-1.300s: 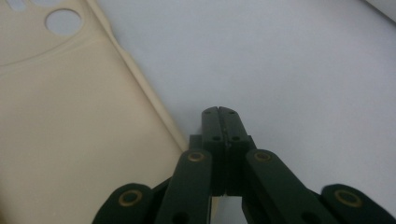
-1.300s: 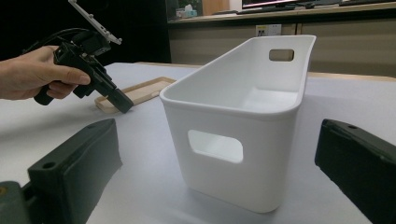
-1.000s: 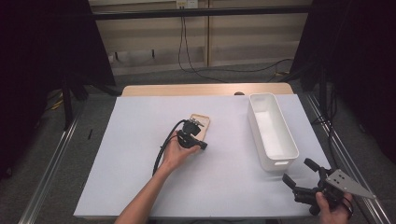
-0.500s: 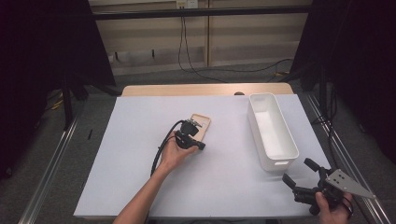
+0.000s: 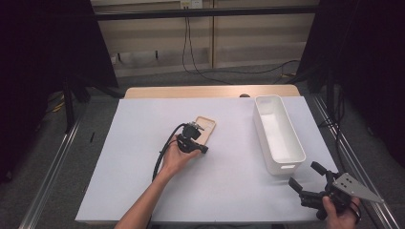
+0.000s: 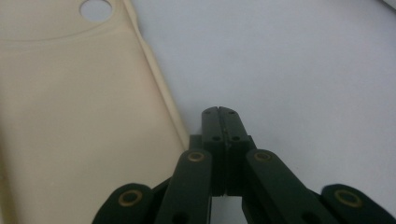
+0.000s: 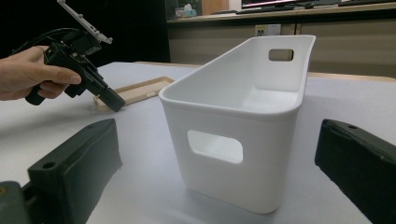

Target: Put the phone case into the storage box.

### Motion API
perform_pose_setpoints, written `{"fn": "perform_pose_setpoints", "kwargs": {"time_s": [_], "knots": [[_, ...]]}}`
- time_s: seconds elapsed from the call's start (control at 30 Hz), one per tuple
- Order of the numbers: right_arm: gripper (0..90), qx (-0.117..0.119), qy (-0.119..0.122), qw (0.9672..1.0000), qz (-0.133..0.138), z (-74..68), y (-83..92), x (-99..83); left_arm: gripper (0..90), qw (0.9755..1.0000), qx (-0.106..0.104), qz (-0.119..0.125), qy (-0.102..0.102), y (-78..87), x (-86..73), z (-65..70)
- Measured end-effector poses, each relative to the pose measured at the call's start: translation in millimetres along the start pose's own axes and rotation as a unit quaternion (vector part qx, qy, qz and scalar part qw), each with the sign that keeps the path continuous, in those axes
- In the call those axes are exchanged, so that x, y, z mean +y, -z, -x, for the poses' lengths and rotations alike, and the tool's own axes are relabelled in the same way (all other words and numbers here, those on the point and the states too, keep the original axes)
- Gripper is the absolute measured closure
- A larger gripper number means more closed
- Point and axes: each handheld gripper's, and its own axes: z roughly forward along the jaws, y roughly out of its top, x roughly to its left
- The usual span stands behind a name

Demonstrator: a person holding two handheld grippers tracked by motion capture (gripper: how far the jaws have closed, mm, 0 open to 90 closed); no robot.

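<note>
Two grippers show in my high view. At centre frame the left gripper [image 5: 202,149] sits tip-down beside the beige phone case [image 5: 206,129], but my hand [image 5: 177,158] covers its body, so I cannot read the jaws from up here. At the lower right the right gripper [image 5: 308,176] is spread apart, with the frame edge cutting off my hand under it. Nothing differs from a second ago; both hands have stayed put.

In the left gripper view the jaws are pressed together on nothing, just right of the case's [image 6: 79,116] edge, and the case is cut off at the left and top.

In the right gripper view the jaws gape around the white bin [image 7: 238,121], touching nothing.
</note>
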Motion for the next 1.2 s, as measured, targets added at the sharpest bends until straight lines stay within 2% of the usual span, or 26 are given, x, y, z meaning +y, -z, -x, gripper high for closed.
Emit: {"fn": "perform_pose_setpoints", "kwargs": {"time_s": [0.4,0.63,0.73,0.8,0.93,0.97,1.0,1.07,1.13,1.17,1.2], "knots": [[0.0,0.0,0.002,1.0,-0.001,-0.5,-0.8,0.0,90.0,1.0,0.006,0.006,-0.004,2.8,-3.6,-0.1],[0.0,0.001,0.001,1.0,-0.002,-1.0,-1.1,0.2,90.0,0.9995,0.003,0.029,-0.009,9.2,-3.1,3.4],[0.0,0.0,0.001,1.0,-0.001,-0.9,-1.0,0.3,87.1,0.9991,0.005,0.039,-0.016,12.7,-3.0,6.5],[0.0,0.0,0.001,1.0,-0.001,-1.0,-1.1,0.3,86.3,0.9986,-0.001,0.051,-0.018,14.9,-3.1,8.7],[0.0,0.0,0.001,1.0,0.0,-0.8,-0.9,0.3,81.5,0.9975,0.003,0.065,-0.027,19.2,-4.4,12.2],[0.0,0.0,0.001,1.0,-0.001,-0.8,-1.0,0.3,73.6,0.9974,0.008,0.066,-0.026,19.8,-4.8,12.9],[0.0,0.0,0.001,1.0,-0.001,-0.8,-0.9,0.3,70.7,0.9969,0.016,0.072,-0.028,21.1,-6.1,14.6],[0.0,0.0,0.001,1.0,-0.001,-0.8,-0.9,0.3,70.1,0.9965,0.01,0.079,-0.024,21.8,-7.1,15.4],[0.0,0.0,0.002,1.0,-0.001,-0.8,-0.8,0.3,65.3,0.9956,0.016,0.089,-0.025,24.1,-8.3,17.5],[0.0,0.0,0.001,1.0,-0.001,-0.7,-0.8,0.3,61.9,0.9951,0.021,0.093,-0.028,25.3,-8.8,18.6],[0.0,0.0,0.002,1.0,0.0,-0.7,-0.8,0.3,54.4,0.9946,0.022,0.098,-0.026,26.5,-9.4,19.7]]}}
